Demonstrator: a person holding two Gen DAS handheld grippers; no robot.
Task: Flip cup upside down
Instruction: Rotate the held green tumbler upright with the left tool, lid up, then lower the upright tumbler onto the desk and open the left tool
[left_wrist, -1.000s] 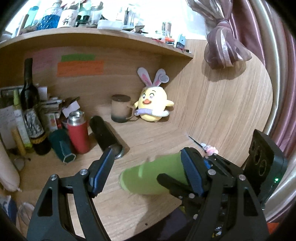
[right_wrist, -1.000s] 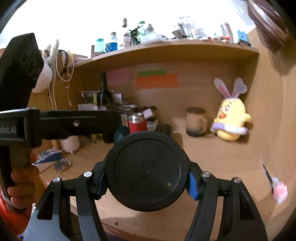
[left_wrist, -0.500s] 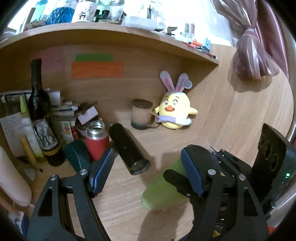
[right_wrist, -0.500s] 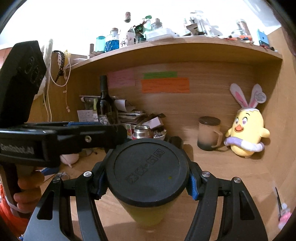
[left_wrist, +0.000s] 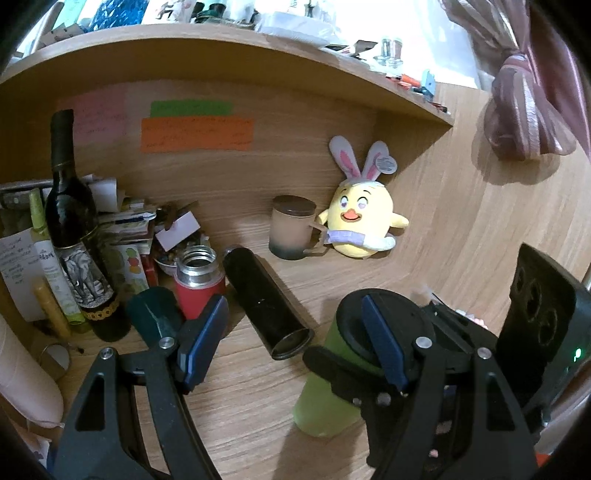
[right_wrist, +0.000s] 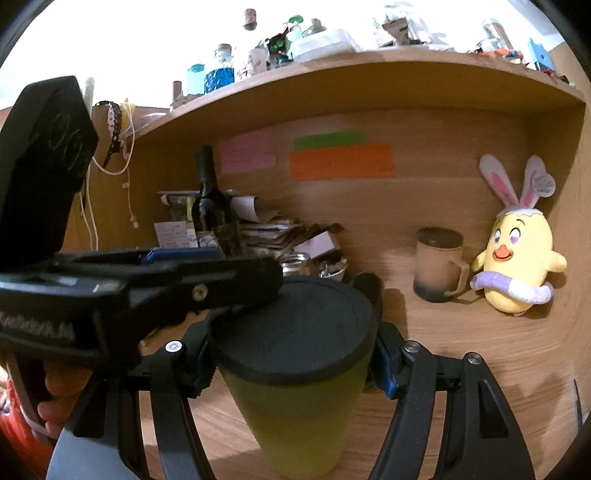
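The green cup with a black lid stands lid-up, its base near the desk; whether it touches is unclear. My right gripper is shut on it just below the lid. In the left wrist view the cup sits low right, with the right gripper's fingers clamped around it. My left gripper is open and empty, its right pad beside the lid. The left gripper's body crosses the right wrist view at left.
A black tube lies on the desk left of the cup. A red flask, a wine bottle and paper clutter stand at the back left. A lidded mug and yellow chick plush stand at the back.
The right gripper turned the cup from lying sideways, lid toward the right camera, to standing lid-up. The left gripper stayed open and rose a little.
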